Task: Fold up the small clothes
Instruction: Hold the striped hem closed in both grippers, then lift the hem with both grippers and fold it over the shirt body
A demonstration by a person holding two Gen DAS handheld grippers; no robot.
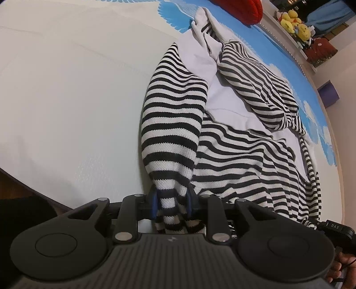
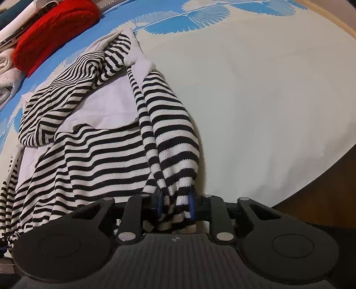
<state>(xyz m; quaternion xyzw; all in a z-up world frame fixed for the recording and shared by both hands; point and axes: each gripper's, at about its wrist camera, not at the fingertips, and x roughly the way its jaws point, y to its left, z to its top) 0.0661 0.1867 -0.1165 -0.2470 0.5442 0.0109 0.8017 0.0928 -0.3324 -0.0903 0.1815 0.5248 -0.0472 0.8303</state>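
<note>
A black-and-white striped garment (image 1: pixel 233 151) with a pale lilac lining lies crumpled on the white bed sheet (image 1: pixel 66 89). My left gripper (image 1: pixel 171 203) is shut on the cuff end of its left striped sleeve (image 1: pixel 171 124), the blue pads pinching bunched fabric. In the right wrist view the same striped garment (image 2: pixel 89 155) spreads to the left, and my right gripper (image 2: pixel 175 206) is shut on the end of the other striped sleeve (image 2: pixel 173 133). Both sleeves run away from the fingers toward the garment's collar.
A red knitted item (image 2: pixel 53 29) lies at the far edge on the blue patterned part of the sheet (image 1: pixel 289 55). Yellow plush toys (image 1: pixel 293 22) sit on a shelf beyond the bed. The bed's wooden edge (image 2: pixel 329 20) curves on the right. A hand (image 1: pixel 342 264) shows bottom right.
</note>
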